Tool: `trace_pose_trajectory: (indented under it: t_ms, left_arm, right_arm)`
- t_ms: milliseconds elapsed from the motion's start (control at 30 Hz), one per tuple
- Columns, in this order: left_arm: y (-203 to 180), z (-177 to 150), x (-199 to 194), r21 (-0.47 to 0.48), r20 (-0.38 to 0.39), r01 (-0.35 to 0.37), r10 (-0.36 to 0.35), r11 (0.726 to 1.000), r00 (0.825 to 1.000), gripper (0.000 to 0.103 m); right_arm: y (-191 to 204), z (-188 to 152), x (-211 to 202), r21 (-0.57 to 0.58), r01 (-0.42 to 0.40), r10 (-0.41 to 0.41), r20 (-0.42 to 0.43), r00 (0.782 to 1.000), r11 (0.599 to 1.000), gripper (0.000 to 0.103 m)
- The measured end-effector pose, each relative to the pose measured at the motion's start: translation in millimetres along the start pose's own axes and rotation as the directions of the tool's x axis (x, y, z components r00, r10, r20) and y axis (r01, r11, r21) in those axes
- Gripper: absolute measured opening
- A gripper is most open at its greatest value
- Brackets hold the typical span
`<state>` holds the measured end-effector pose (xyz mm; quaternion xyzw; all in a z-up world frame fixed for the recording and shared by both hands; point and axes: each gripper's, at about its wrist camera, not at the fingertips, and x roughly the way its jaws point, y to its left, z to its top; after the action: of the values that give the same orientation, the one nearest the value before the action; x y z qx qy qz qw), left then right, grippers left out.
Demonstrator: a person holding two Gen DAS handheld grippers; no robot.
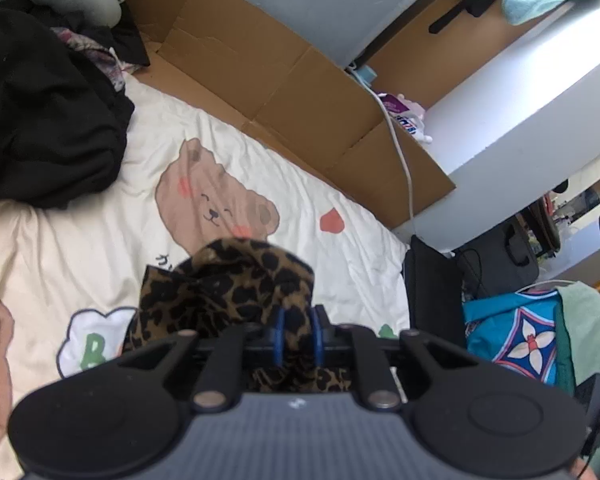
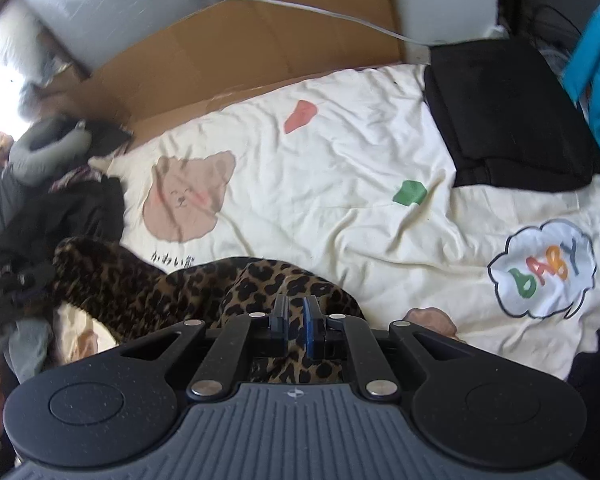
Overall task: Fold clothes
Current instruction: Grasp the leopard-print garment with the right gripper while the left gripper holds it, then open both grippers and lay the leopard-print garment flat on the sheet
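A leopard-print garment lies bunched on the cream bear-print bed cover, below the printed bear's face. Left of that face sits a heap of black clothes; beyond it cardboard lines the wall; to its right lies a folded black garment. Both tools tilt downward: the left hand-held gripper and right hand-held gripper each pinch leopard fabric between narrow jaws.

On the cream bear-print bed cover, a leopard-print garment is laid; beyond it, flattened brown cardboard; a folded black garment at its right.
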<state>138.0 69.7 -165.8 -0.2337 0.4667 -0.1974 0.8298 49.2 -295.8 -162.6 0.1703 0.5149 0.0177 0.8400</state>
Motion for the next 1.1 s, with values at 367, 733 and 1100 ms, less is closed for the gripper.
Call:
trace_pose_trajectory:
  t_ms: [367,733,1100]
  left_arm:
    - [5,56,-61,0.166,0.038,-0.063,0.057,0.984,0.998,0.030]
    - [-2,105,-108,0.247,0.046,-0.096,0.087,0.964,0.995,0.050]
    - [-29,127,-95,0.358,0.008,-0.183,0.192,0.916,0.981,0.067]
  right_arm:
    - [73,51,-71,-0.258,-0.005,-0.011,-0.061,0.998,0.966,0.031]
    - [116,83,-78,-0.411,-0.018,-0.030,-0.109,0.994,0.912,0.044]
    - [91,40,-34,-0.532,-0.027,-0.062,-0.149,0.987,0.846,0.045]
